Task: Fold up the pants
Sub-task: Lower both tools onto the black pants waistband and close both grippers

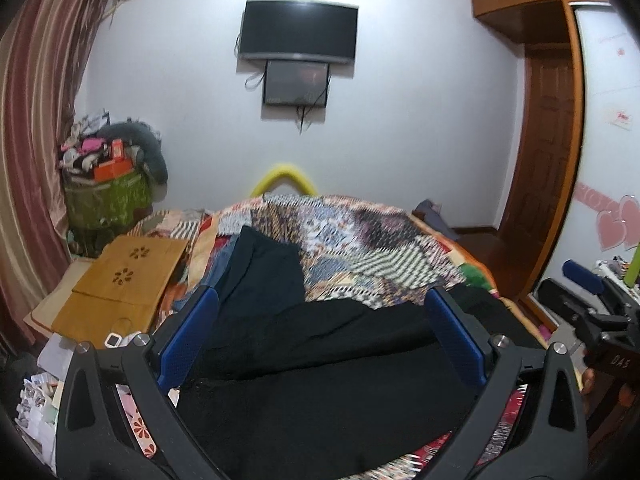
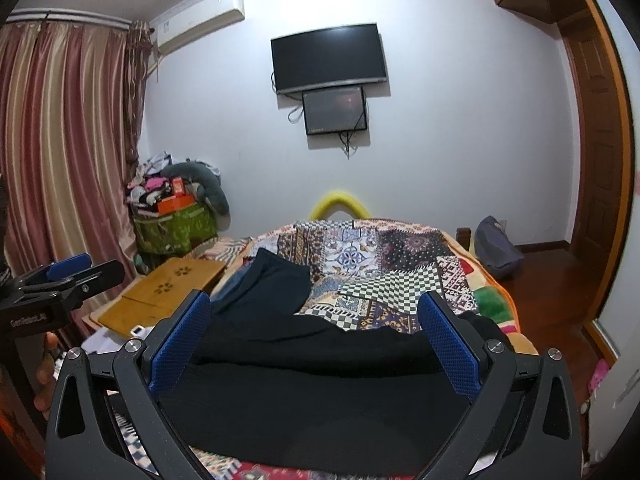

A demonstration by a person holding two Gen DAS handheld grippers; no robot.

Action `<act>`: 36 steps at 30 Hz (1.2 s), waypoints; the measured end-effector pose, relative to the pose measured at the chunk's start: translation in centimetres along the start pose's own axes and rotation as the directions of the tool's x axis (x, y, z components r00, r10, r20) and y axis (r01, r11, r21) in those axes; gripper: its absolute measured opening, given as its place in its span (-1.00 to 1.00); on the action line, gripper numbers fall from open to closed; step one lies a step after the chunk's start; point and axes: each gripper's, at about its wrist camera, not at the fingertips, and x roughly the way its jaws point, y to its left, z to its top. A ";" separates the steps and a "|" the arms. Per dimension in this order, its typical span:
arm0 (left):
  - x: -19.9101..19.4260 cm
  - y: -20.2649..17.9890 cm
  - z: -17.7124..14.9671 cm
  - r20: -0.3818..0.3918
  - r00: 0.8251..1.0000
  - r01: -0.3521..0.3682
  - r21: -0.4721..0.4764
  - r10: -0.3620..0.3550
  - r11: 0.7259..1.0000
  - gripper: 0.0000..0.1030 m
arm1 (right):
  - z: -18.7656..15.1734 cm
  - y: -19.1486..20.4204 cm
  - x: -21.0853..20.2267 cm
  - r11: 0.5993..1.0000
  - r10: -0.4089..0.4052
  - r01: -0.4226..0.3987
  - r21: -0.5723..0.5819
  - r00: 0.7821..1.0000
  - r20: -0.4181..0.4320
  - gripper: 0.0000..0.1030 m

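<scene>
patchwork quilt (image 2: 400, 264) under crumpled black pants (image 2: 312, 380); both tongs spread.

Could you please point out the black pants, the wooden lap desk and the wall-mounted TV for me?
black pants (image 2: 304, 392), right wrist view, near cloth.
wooden lap desk (image 2: 168, 292), right wrist view, top board.
wall-mounted TV (image 2: 329, 58), right wrist view, dark screen.

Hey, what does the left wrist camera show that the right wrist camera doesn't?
Left wrist only: pink heart decorations on the wardrobe and the open right tool at the edge. Right wrist only: the white wall air conditioner, a blue bag on the floor, and the left tool at the edge, also open. Both: black pants on the patchwork bedspread, the wall-mounted black television.
</scene>
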 end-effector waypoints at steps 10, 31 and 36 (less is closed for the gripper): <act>15.3 8.1 -0.1 -0.246 0.962 -0.132 -0.044 0.117 0.990 1.00 | -1.6 -2.6 11.6 0.990 -0.029 0.002 -0.138 0.982 -0.189 0.99; 37.4 23.2 -10.6 -0.717 0.695 -0.234 -0.151 0.057 0.961 0.21 | -5.9 -5.5 30.8 0.944 0.188 -0.316 -0.093 0.750 -0.635 0.81; 38.3 22.2 -11.1 -0.708 0.703 -0.234 -0.152 0.059 0.960 -0.26 | -7.6 -4.2 33.4 0.928 0.218 -0.368 -0.063 0.670 -0.710 0.46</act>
